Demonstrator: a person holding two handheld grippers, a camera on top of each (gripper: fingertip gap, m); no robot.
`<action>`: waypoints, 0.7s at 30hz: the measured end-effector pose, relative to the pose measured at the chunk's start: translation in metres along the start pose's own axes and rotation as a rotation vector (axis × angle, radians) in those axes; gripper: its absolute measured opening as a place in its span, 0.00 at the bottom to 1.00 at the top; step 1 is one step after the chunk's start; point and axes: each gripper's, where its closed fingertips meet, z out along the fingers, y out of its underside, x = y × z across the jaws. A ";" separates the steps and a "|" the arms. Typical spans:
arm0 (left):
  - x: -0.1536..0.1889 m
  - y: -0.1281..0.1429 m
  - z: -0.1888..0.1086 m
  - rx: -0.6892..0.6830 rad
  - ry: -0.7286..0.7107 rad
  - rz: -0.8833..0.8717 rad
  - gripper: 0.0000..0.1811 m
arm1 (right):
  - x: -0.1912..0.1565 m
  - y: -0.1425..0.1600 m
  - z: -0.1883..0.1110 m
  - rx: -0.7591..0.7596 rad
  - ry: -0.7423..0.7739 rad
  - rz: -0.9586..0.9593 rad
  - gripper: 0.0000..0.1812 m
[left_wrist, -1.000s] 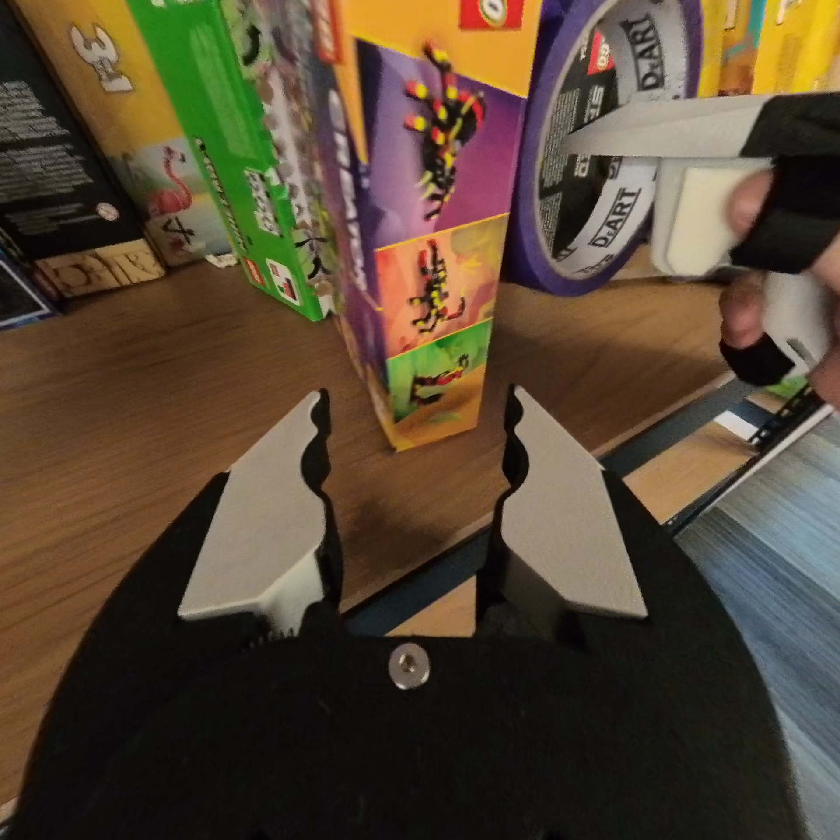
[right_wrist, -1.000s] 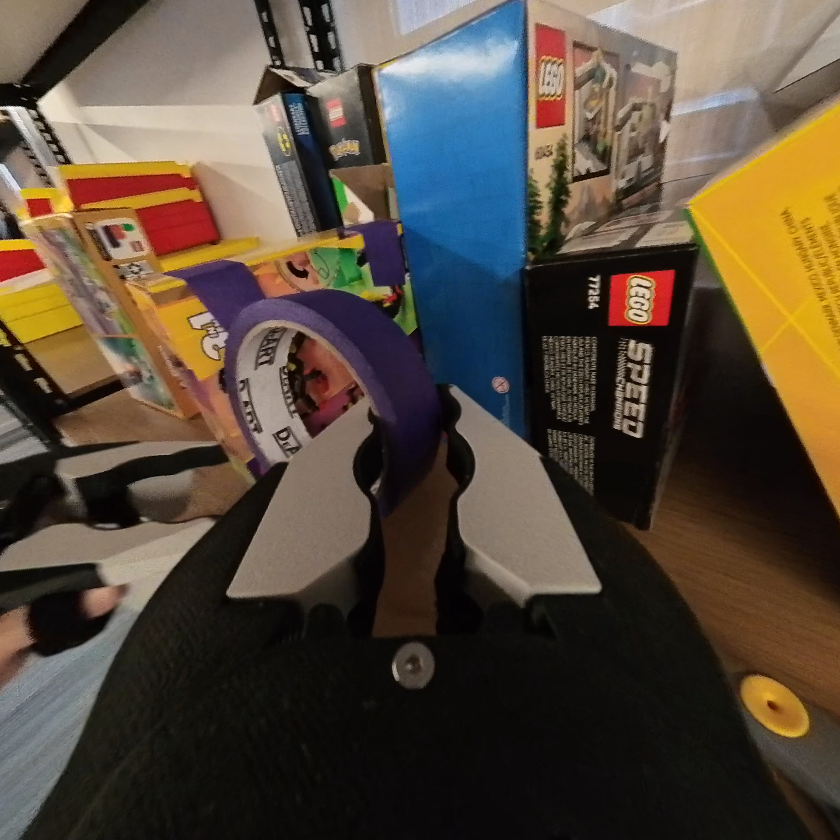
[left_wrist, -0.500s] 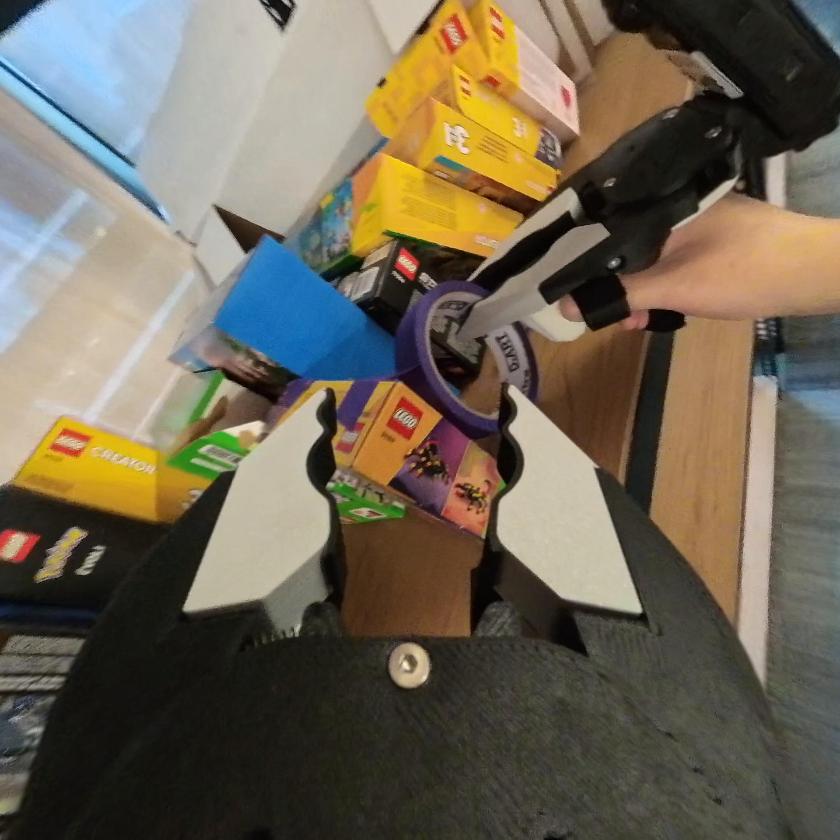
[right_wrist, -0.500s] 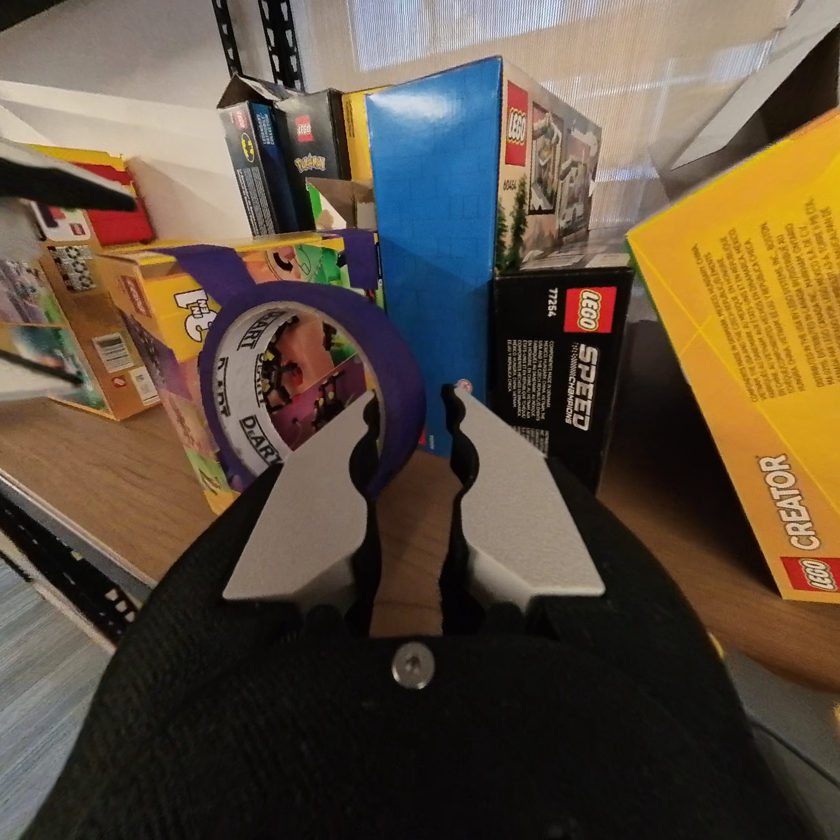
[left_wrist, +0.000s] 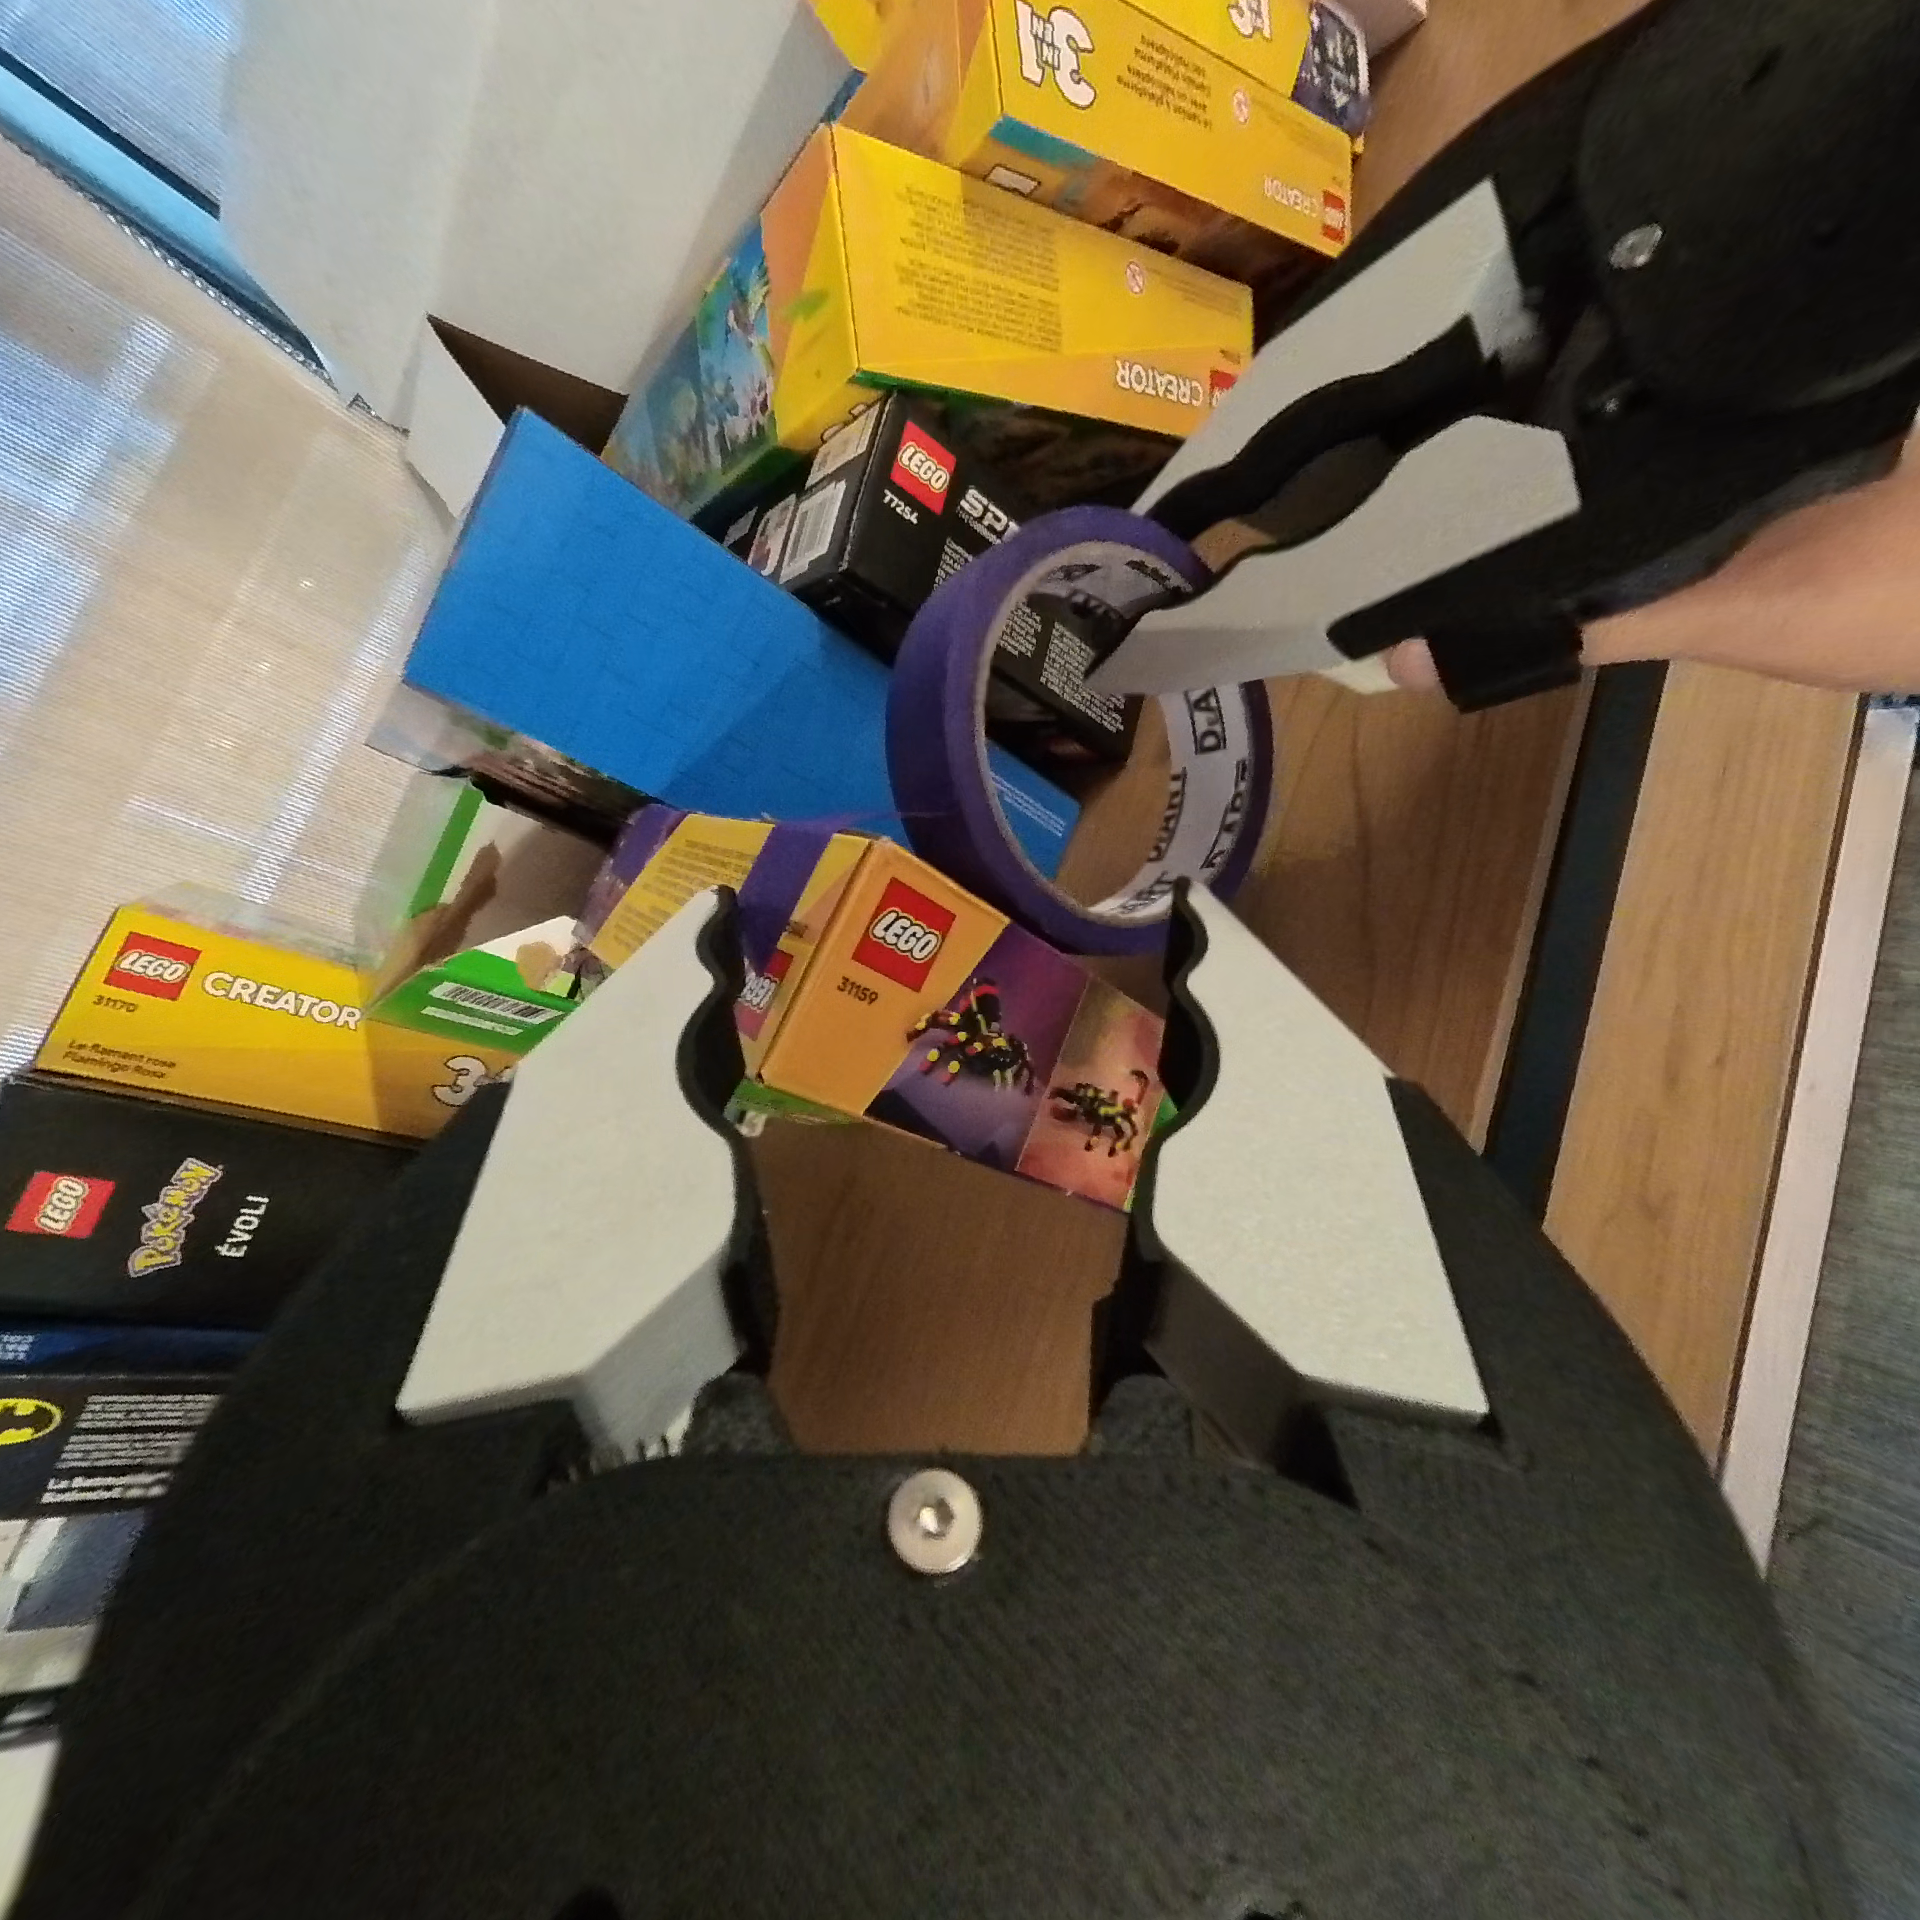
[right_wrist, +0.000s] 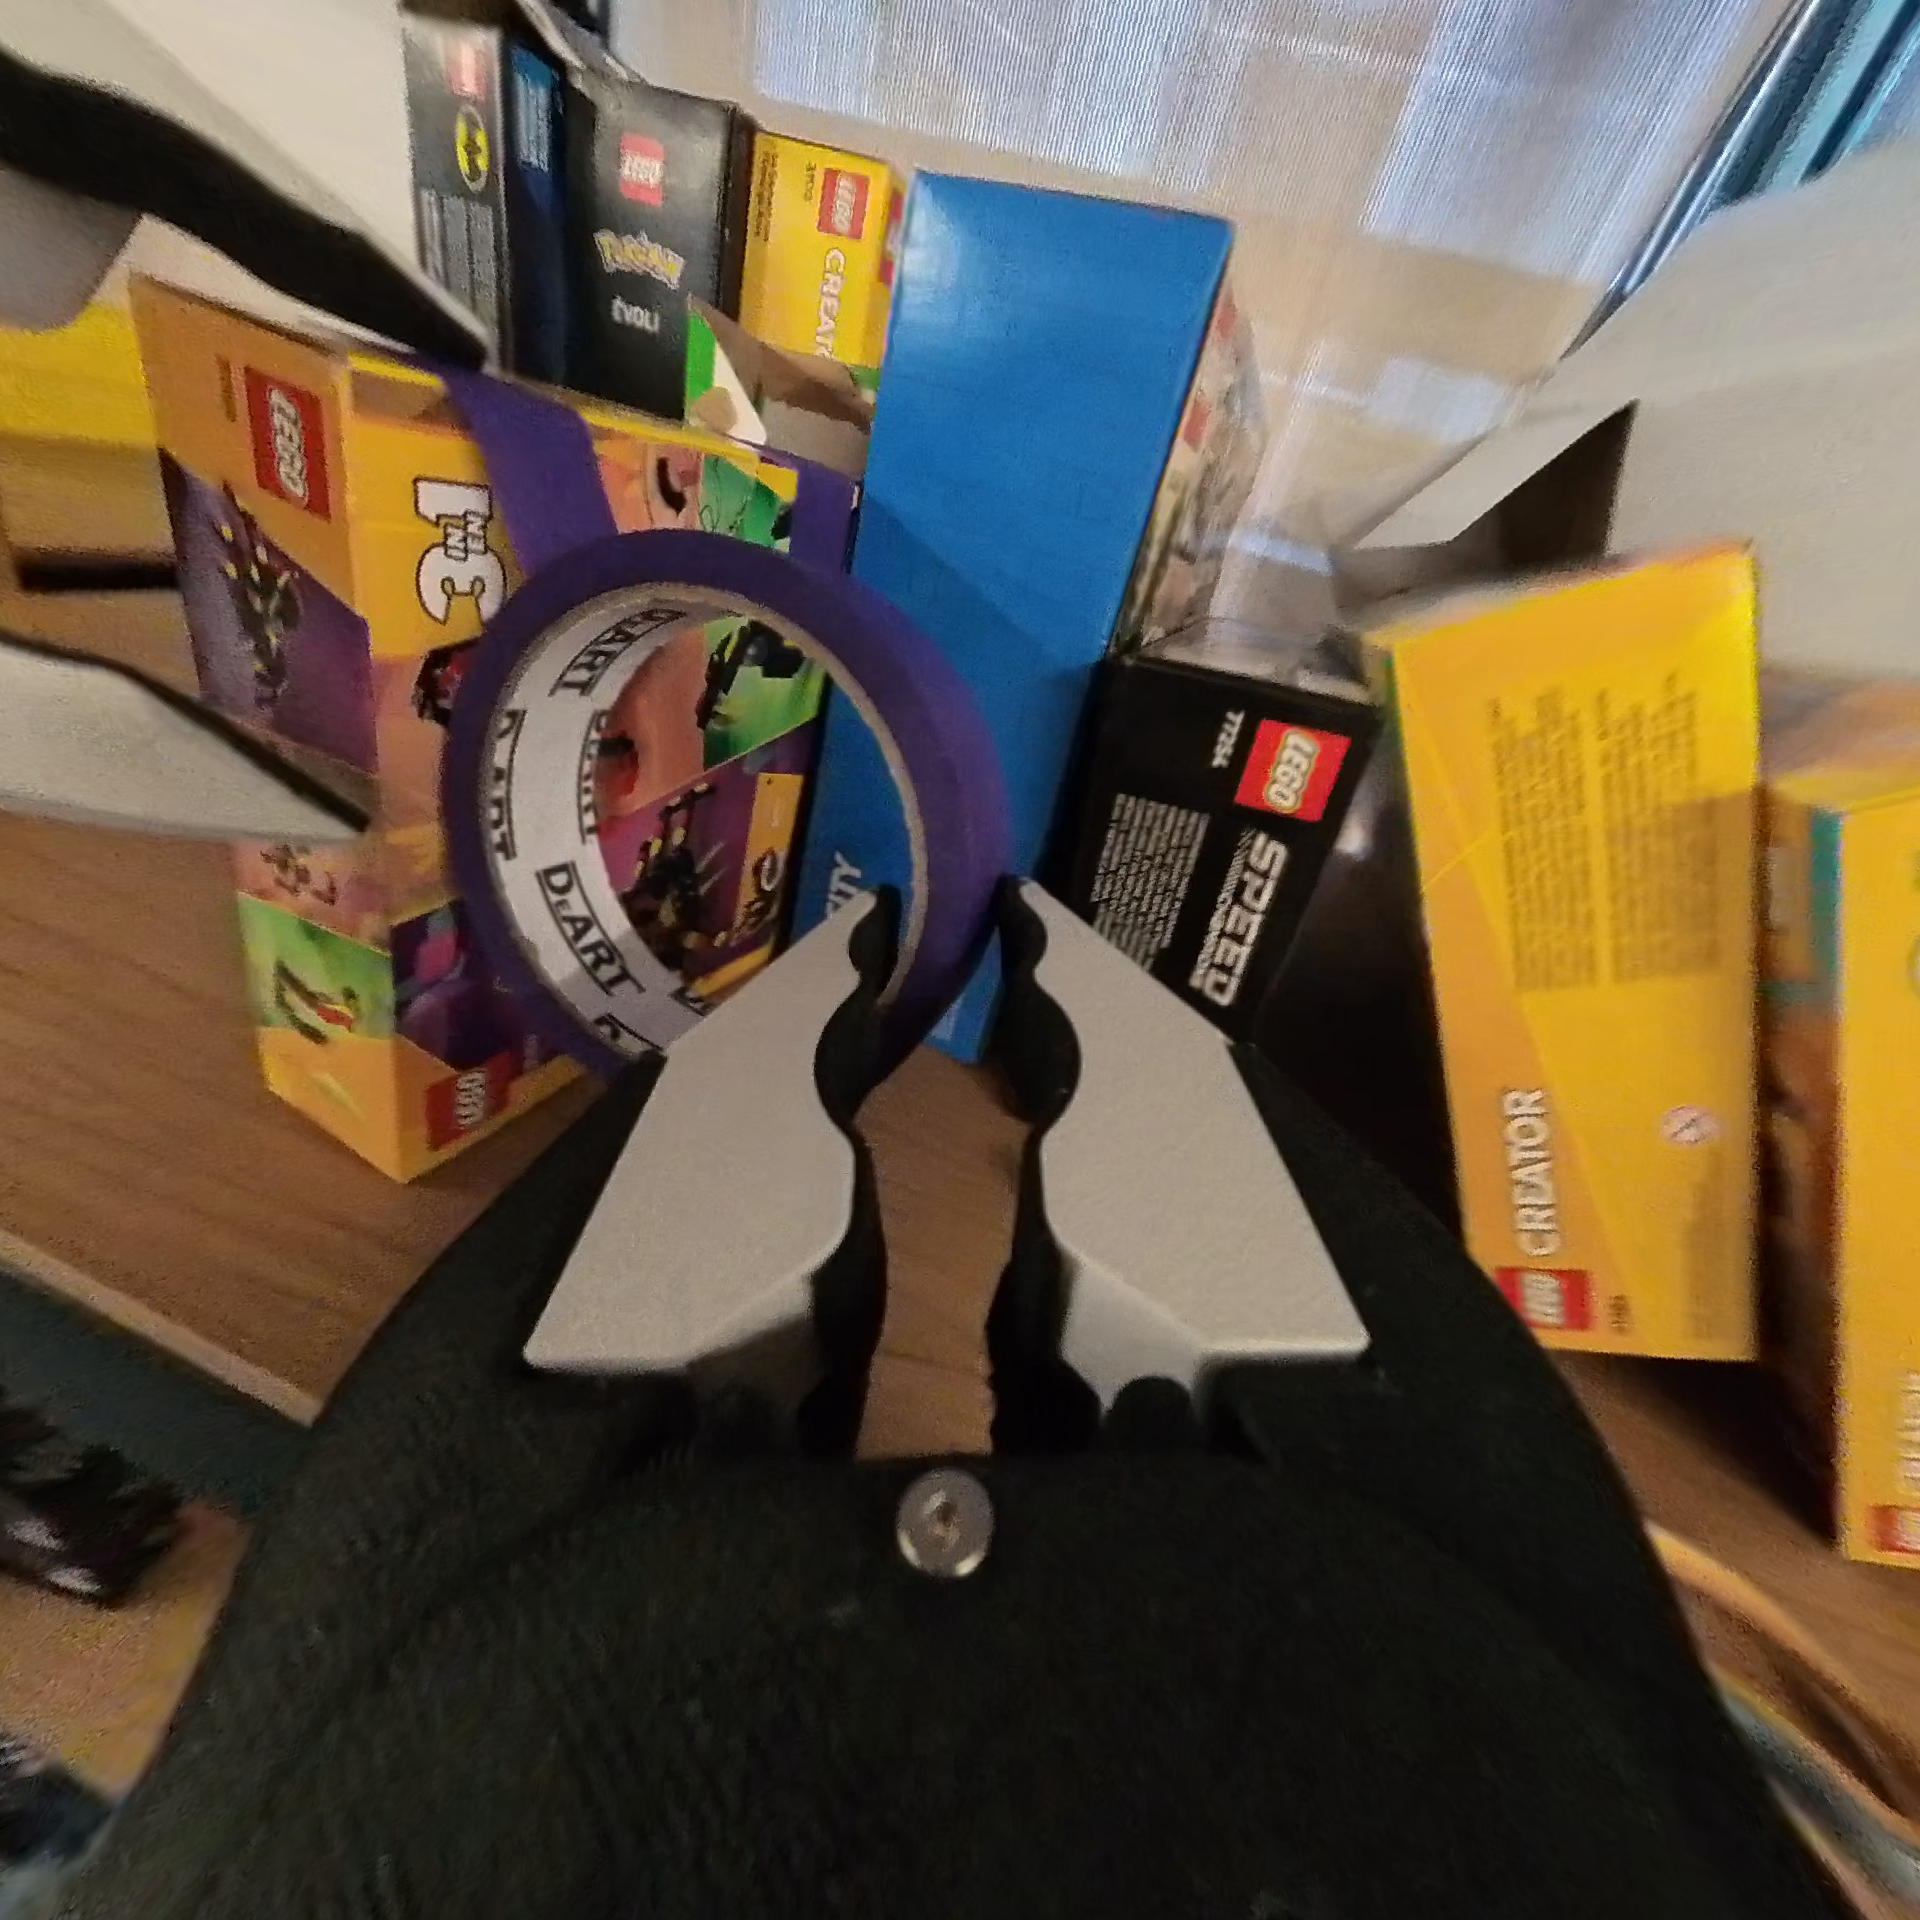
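My right gripper (right_wrist: 948, 904) is shut on the rim of a purple tape roll (right_wrist: 727, 561) and holds it upright just above the wooden shelf (right_wrist: 135, 1122). A purple tape strip (right_wrist: 530, 457) runs from the roll over the top of a yellow and purple toy box (right_wrist: 312, 582) with a spider picture. In the left wrist view the right gripper (left_wrist: 1132, 592) grips the roll (left_wrist: 935, 727) from the upper right. My left gripper (left_wrist: 951, 914) is open and empty, above that box (left_wrist: 935, 1029), jaws on either side of its top end. Its fingers (right_wrist: 156, 769) show at the right view's left edge.
A tall blue box (left_wrist: 644, 644), a black box (left_wrist: 914, 499) and yellow boxes (left_wrist: 1018, 291) crowd the shelf behind the roll. More black and yellow boxes (left_wrist: 156, 1226) lie at left. The shelf's front edge (left_wrist: 1808, 1039) runs along the right. Spacing between my two grippers at the tips: around 10 cm.
My left gripper has risen from low in front of the spider box to above it, still open. My right gripper has kept its hold on the tape roll and shifted a little.
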 end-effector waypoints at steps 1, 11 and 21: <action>0.000 -0.001 0.000 0.010 0.000 -0.014 0.44 | 0.001 -0.001 0.000 -0.008 0.021 -0.042 0.10; -0.002 -0.002 -0.002 0.066 0.015 -0.084 0.43 | 0.011 -0.007 -0.004 -0.049 0.100 -0.186 0.09; -0.003 -0.003 -0.002 0.070 0.017 -0.094 0.42 | 0.011 -0.008 -0.005 -0.060 0.134 -0.298 0.09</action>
